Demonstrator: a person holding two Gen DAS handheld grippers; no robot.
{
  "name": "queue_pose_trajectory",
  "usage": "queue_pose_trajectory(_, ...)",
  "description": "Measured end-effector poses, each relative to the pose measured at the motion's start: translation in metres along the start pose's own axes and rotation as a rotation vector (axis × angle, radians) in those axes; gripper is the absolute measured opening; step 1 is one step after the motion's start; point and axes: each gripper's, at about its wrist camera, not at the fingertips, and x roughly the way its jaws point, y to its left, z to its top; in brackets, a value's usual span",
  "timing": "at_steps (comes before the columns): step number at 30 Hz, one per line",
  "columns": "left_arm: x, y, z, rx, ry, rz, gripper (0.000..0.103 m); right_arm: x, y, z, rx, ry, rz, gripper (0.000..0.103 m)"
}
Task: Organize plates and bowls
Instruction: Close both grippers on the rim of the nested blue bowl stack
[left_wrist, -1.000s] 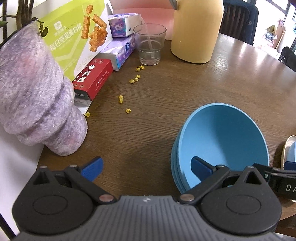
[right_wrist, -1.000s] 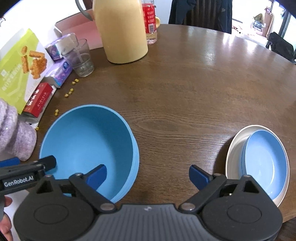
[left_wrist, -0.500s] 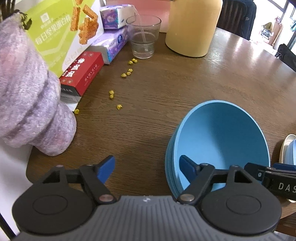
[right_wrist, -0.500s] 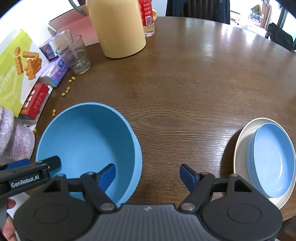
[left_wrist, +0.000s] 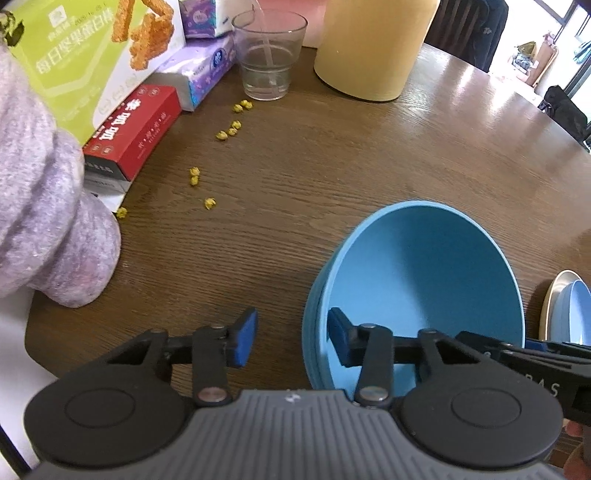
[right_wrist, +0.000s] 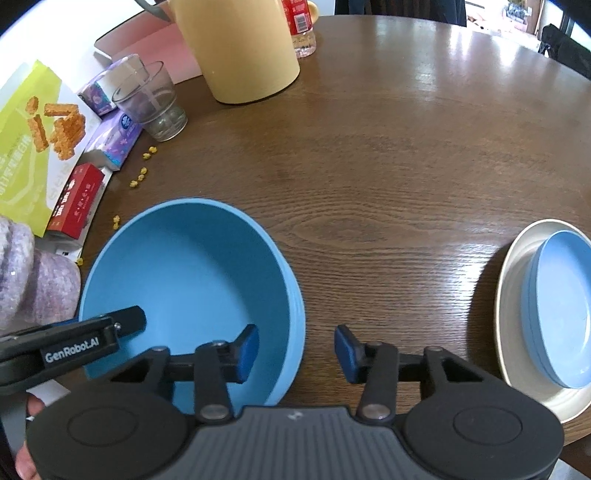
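A stack of nested blue bowls (left_wrist: 424, 280) (right_wrist: 188, 280) stands on the brown wooden table. My left gripper (left_wrist: 291, 341) straddles its left rim, one pad inside the bowl and one outside. Its jaws are closing, and the outer pad is still off the wall. My right gripper (right_wrist: 295, 352) straddles the right rim the same way, its jaws closing with gaps still showing at the pads. Each gripper's finger shows in the other's view. A cream plate (right_wrist: 517, 295) holding light blue plates (right_wrist: 561, 306) lies to the right.
Along the table's left side are a purple fuzzy wrap (left_wrist: 55, 221), a red box (left_wrist: 136, 129), a green snack box (left_wrist: 85, 55), tissue packs (left_wrist: 207, 70), a glass (left_wrist: 267, 59), a yellow jug (left_wrist: 369, 48) and yellow crumbs (left_wrist: 225, 133). The table edge runs close below the grippers.
Both grippers' jaws have narrowed around the bowl's rim. The left gripper has come down closer to the bowl; the right has stayed in place.
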Motion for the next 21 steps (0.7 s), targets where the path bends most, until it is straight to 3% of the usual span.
queue_pose_trajectory(8, 0.006, 0.002, 0.003, -0.017, 0.025, -0.043, 0.034, 0.009, 0.0, 0.002, 0.03, 0.029, 0.051, 0.031)
queue_pose_trajectory(13, 0.011, 0.003, 0.005, -0.023, 0.04, -0.056, 0.034, 0.014, 0.0, 0.004, 0.044, 0.034, 0.054, 0.029)
queue_pose_trajectory(21, 0.014, -0.001, 0.005, -0.023, 0.05, -0.089, 0.021, 0.017, -0.005, 0.003, 0.056, 0.037, 0.052, 0.021)
